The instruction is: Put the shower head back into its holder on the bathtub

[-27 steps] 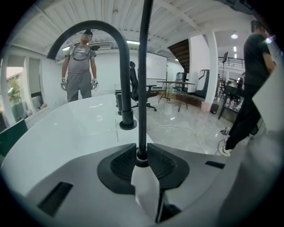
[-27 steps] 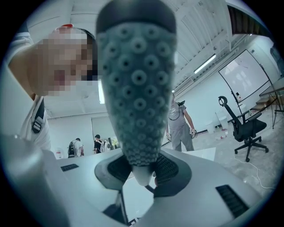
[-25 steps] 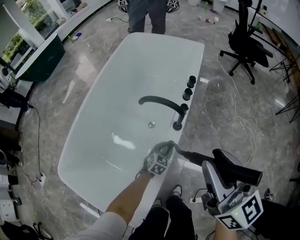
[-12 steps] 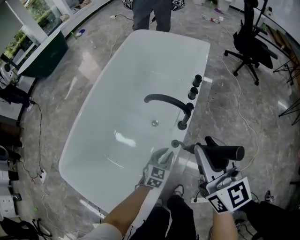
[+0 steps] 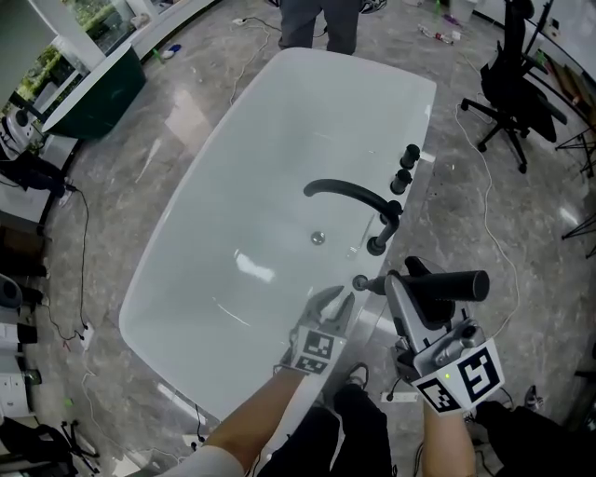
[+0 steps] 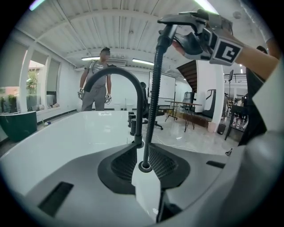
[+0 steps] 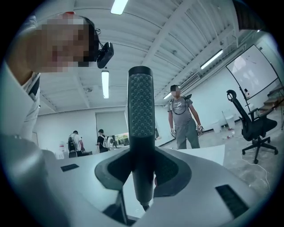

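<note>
- Black shower head (image 5: 449, 285) is out of its holder (image 5: 360, 282), held just off the bathtub's near-side rim, beside the holder
- Right gripper (image 5: 421, 291): fingers clamped on the shower head's handle; in the right gripper view the nozzle face (image 7: 140, 115) stands upright between the pads
- Ribbed hose (image 6: 153, 97) rises out of the holder's ring on the rim and runs up to the shower head (image 6: 179, 18) in the right gripper
- Left gripper (image 5: 331, 302): fingers apart, gripping nothing; it sits low over the rim, tips pointing at the holder
- Left gripper view: the foot of the hose shows in the gap just past the fingertips; cannot tell whether the pads touch it
- White bathtub (image 5: 279, 130) has no water in it; the drain (image 5: 318, 238) is visible
- Curved black spout (image 5: 349, 193) arches over the basin from the same rim; two black knobs (image 5: 406, 168) stand further along that rim
- Grey marble floor (image 5: 121, 186); a black office chair (image 5: 517, 79) stands well apart to the right; a person (image 5: 317, 23) stands at the far end of the tub
</note>
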### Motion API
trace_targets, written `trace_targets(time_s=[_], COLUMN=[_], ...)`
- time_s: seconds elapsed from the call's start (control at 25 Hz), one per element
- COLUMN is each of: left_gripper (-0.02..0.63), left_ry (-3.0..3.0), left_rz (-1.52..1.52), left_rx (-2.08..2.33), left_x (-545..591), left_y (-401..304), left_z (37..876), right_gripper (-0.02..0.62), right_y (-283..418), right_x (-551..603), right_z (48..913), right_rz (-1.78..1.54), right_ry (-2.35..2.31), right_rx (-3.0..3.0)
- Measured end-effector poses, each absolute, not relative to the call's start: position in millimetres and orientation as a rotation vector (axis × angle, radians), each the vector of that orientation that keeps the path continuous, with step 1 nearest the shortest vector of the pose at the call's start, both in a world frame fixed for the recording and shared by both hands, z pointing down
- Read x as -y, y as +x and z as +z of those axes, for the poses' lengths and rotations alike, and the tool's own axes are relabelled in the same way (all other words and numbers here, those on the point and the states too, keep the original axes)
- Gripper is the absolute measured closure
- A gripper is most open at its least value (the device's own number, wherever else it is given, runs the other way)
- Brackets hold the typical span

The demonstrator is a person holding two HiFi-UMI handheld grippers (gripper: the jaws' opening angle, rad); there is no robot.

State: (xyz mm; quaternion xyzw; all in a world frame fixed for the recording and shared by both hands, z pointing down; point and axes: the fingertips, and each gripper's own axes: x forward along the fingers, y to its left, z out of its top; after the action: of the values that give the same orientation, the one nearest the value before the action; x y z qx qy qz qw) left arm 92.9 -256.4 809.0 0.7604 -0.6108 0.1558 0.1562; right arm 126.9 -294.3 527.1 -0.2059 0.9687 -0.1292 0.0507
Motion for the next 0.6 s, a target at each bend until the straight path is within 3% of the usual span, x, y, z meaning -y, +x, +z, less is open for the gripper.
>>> trace_targets(time_s=[0.6], left_gripper=[0.525], left_ry=[2.17], left_rz=[0.447], left_rx=[1.753], left_x=[252], left_y=[95], left_z=[813], right_gripper=[0.468], right_y=[118], right_x=[314], right_z=[656], right_rz=[-0.354], right_ry=[-0.78], right_rx=[-3.179])
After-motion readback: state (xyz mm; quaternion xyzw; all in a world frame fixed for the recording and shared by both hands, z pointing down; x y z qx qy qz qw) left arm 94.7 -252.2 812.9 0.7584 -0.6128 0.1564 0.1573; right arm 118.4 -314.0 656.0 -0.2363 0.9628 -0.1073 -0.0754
